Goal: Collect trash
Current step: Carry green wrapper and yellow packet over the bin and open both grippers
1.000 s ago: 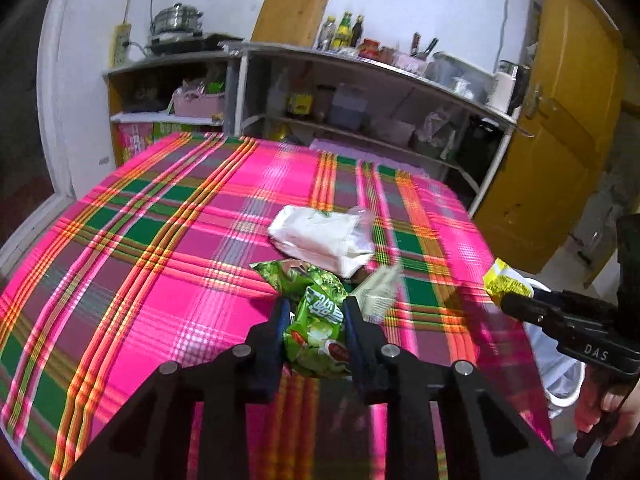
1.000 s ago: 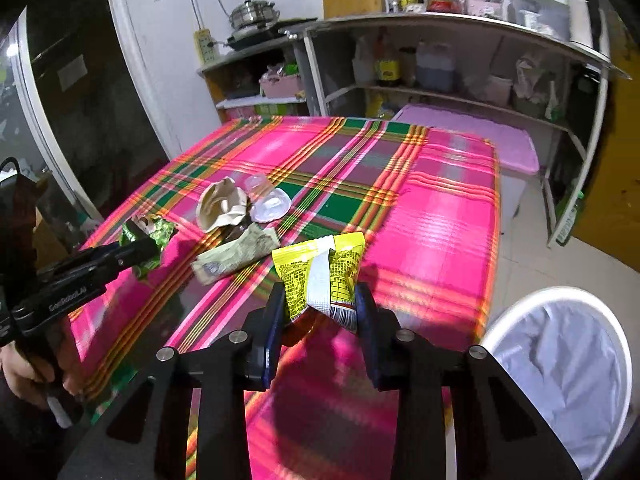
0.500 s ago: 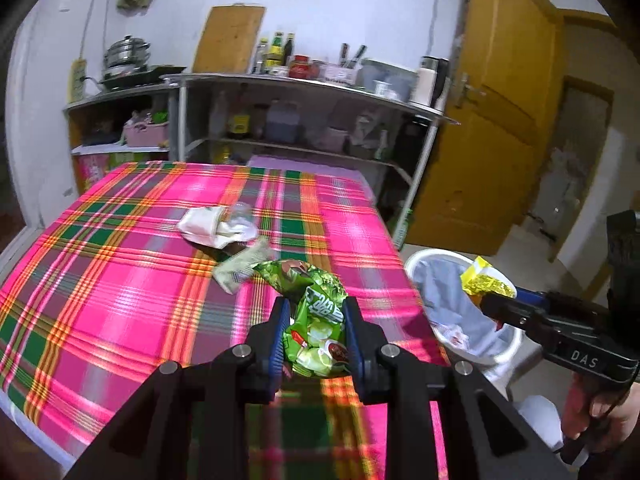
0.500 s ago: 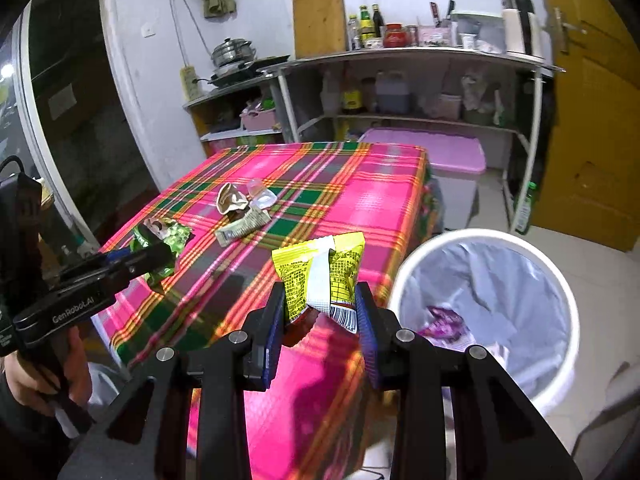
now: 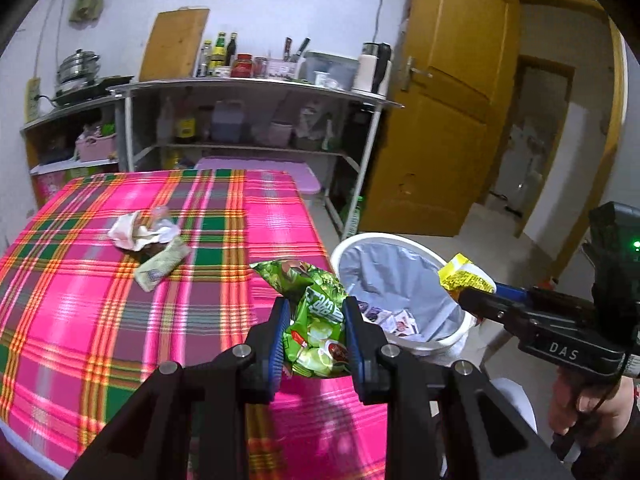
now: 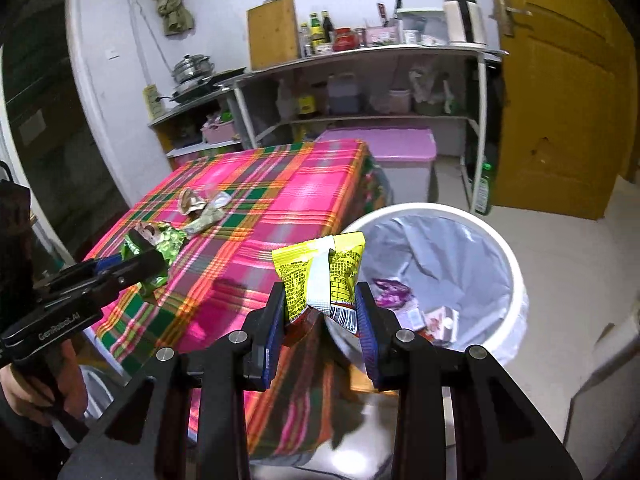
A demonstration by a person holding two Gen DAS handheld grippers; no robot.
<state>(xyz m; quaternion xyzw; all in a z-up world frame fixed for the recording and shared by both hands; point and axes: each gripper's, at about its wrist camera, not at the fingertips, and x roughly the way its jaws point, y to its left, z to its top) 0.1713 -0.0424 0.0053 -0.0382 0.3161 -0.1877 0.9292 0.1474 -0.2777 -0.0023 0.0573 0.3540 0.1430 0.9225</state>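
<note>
The round white bin lined with a pale plastic bag (image 6: 502,240) stands on the floor beside the plaid-clothed table (image 5: 100,300); purple and pink wrappers (image 6: 416,312) lie inside it. The left gripper (image 5: 316,332) has its fingers clamped on a crumpled green snack bag (image 5: 316,320) over the table corner. The right gripper (image 6: 320,312) pinches a yellow snack packet (image 6: 320,276) by the bin's rim.

Trash bin's (image 6: 516,280) lower body hidden.
</note>
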